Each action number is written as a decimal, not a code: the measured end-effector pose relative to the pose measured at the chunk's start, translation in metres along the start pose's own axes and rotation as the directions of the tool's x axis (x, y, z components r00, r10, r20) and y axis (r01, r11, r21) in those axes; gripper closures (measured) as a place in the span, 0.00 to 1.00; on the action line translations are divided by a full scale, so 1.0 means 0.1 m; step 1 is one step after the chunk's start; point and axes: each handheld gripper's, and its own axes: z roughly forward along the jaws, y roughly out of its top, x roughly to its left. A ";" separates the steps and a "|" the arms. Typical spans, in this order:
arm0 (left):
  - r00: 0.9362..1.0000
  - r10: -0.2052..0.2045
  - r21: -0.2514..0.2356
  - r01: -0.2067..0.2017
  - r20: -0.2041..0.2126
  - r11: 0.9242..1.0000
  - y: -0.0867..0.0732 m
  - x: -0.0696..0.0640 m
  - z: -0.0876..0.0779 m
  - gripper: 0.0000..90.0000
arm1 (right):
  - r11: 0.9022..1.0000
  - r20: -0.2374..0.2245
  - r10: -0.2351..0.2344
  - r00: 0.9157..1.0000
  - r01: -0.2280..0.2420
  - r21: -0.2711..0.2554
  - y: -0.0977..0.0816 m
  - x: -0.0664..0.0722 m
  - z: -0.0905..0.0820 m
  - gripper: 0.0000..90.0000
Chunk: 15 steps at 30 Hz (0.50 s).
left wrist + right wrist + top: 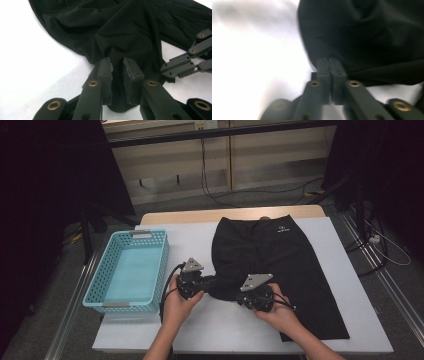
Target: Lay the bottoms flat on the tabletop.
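Hands come in from the near edge of a white-covered table [210, 320], each holding a two-jaw gripper, and both work on the near end of a pair of black shorts [280, 265]. The left gripper [196, 285] has a bunched fold of the dark cloth between its pads, jaws drawn close around it with a narrow gap between them; its own view shows the fabric gathered and running up between the pads [106, 72]. The right gripper [256, 296], just beside it, is pinched fully together on the edge of the cloth, with the jaws meeting at the hem in its own view [329, 65].

Beyond the grippers the shorts lie mostly flat, waistband at the far side with a small white logo, one leg stretched toward the near right corner, the other leg pulled in and rumpled where the grippers hold it. To the left sits a light blue plastic basket [100, 275], with nothing in it.

Judged from this, folding has only started: one leg is gripped and gathered, no clean fold is made, and putting the shorts in the basket is not yet done.
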 end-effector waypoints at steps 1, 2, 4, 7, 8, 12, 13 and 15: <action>1.000 0.005 0.000 -0.005 0.000 1.000 0.00 0.01 -0.01 0.84 | 1.000 -0.003 0.006 1.000 -0.006 0.005 0.01 0.00 0.00 1.00; 1.000 0.015 -0.005 -0.015 -0.007 1.000 0.00 0.01 -0.02 0.83 | 1.000 -0.001 0.000 1.000 0.000 0.007 0.02 -0.01 -0.01 1.00; 1.000 0.005 -0.014 -0.005 -0.007 1.000 0.01 0.01 -0.02 0.80 | 1.000 -0.013 0.018 1.000 -0.018 -0.014 0.03 -0.04 -0.06 1.00; 1.000 -0.002 -0.020 0.002 -0.007 1.000 0.00 0.03 -0.03 0.70 | 0.996 -0.014 0.053 0.998 -0.054 -0.069 0.06 -0.11 -0.20 1.00; 1.000 -0.002 -0.027 0.002 -0.006 1.000 0.00 0.03 -0.03 0.64 | 0.993 -0.012 0.070 0.998 -0.070 -0.091 0.06 -0.15 -0.25 1.00; 1.000 0.025 -0.027 -0.025 -0.004 0.999 -0.03 0.02 -0.02 0.46 | 0.981 0.009 0.133 0.991 -0.130 -0.147 0.02 -0.30 -0.42 1.00; 0.999 0.033 -0.022 -0.033 -0.002 0.999 -0.03 0.01 -0.02 0.44 | 0.977 0.013 0.148 0.989 -0.144 -0.157 0.00 -0.33 -0.45 1.00; 0.999 0.041 -0.022 -0.041 0.013 0.999 -0.03 -0.01 -0.02 0.42 | 0.970 0.013 0.169 0.985 -0.165 -0.176 -0.02 -0.38 -0.50 1.00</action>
